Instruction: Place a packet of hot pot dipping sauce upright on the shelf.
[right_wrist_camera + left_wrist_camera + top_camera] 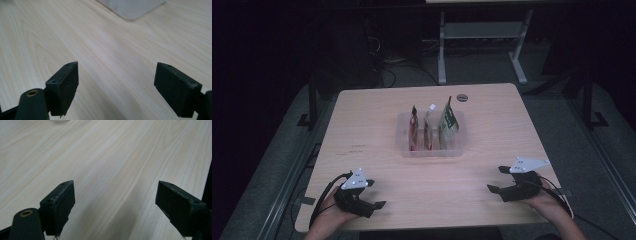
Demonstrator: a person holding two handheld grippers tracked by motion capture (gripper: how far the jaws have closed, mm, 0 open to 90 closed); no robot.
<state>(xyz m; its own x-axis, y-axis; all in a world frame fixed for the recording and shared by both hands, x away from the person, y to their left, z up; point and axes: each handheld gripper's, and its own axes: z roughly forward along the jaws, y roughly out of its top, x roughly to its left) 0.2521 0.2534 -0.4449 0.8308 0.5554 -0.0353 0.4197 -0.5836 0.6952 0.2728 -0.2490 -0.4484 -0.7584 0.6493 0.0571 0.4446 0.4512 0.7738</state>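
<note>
A clear plastic tray [432, 153] sits at the middle of the pale wooden table [362, 125]. Three pouches stand upright in it: a red one [413, 127], a middle one with a white top [428, 125] and a green one [447, 122]. My left gripper [377, 193] rests low near the table's front left edge, open, with bare wood between its jaws [115, 187]. Near the front right edge my right gripper [495, 178] is open too, holding nothing [116, 67]. A corner of the tray [132, 7] lies well ahead of the right jaws.
A small dark round object [462, 97] lies near the table's far edge behind the tray. Beyond the table stand the white legs of another desk [442, 55], with cables on the dark floor. Bare wood lies between both grippers and the tray.
</note>
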